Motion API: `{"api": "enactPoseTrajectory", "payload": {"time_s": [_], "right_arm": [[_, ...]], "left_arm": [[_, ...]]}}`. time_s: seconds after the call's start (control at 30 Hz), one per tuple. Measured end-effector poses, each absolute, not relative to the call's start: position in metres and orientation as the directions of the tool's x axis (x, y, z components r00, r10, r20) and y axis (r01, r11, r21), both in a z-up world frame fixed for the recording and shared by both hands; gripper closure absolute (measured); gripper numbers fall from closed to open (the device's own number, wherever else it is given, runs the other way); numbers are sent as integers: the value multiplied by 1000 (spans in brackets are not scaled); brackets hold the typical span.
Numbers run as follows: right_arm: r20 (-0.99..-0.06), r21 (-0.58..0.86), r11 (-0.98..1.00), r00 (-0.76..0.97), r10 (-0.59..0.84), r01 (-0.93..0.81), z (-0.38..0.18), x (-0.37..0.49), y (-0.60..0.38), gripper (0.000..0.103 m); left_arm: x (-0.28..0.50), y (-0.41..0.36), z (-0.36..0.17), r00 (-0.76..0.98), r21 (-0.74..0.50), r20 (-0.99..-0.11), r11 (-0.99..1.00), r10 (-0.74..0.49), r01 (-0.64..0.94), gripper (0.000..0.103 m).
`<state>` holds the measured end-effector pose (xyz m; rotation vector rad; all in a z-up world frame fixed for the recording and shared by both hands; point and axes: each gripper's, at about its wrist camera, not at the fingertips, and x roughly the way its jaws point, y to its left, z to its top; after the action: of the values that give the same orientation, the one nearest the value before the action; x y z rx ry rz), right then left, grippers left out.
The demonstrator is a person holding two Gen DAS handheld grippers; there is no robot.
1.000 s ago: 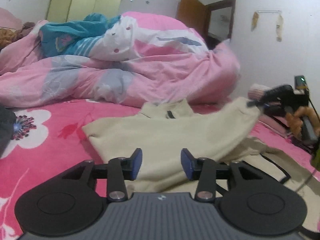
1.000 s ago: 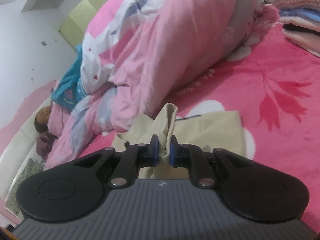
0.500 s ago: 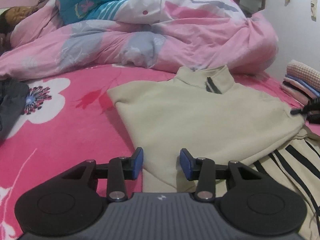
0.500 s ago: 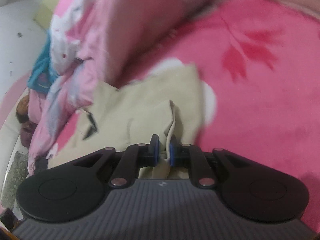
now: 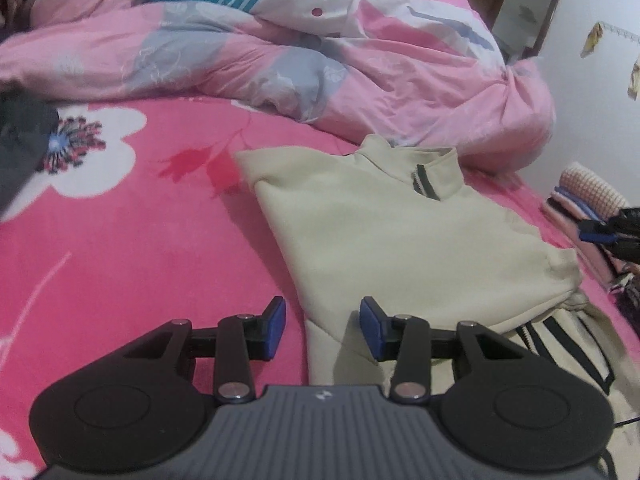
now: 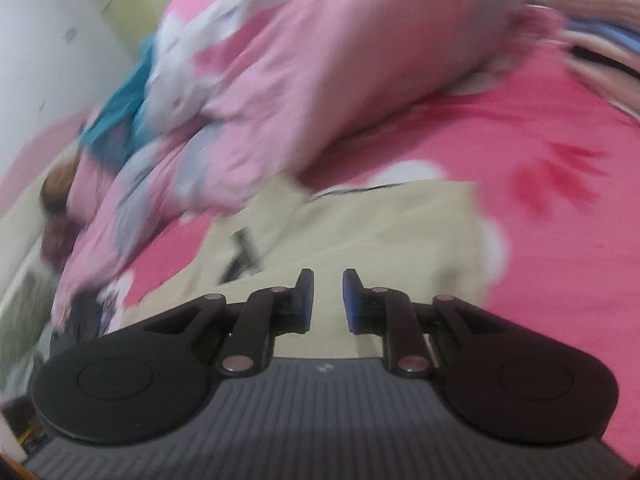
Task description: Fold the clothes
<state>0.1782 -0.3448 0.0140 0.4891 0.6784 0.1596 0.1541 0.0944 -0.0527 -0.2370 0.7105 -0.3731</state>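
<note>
While the cream sweater (image 5: 400, 236) lies folded on the pink floral bedsheet (image 5: 132, 240), just before the rumpled quilt (image 5: 360, 68), the left gripper (image 5: 322, 326) stands parted and empty at its near hem; the right gripper (image 6: 327, 300), jaws just opening, has nothing between them, above the cloth.

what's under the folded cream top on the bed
Under the cream top a striped cream garment pokes out at its near right corner, on the pink bedsheet. How far it reaches underneath is hidden.
</note>
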Motion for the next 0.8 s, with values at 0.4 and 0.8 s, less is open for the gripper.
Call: {"api": "enactPoseTrajectory", "payload": {"time_s": [0.4, 0.8], "right_arm": [[-686, 177, 804, 515, 514, -568, 29, 271, -52, 86], [-849, -294, 555, 479, 222, -778, -3, 314, 78, 79]], "left_arm": [[142, 94, -61, 694, -341, -593, 908, -410, 245, 59], [137, 85, -61, 703, -297, -605, 925, -374, 237, 60]]}}
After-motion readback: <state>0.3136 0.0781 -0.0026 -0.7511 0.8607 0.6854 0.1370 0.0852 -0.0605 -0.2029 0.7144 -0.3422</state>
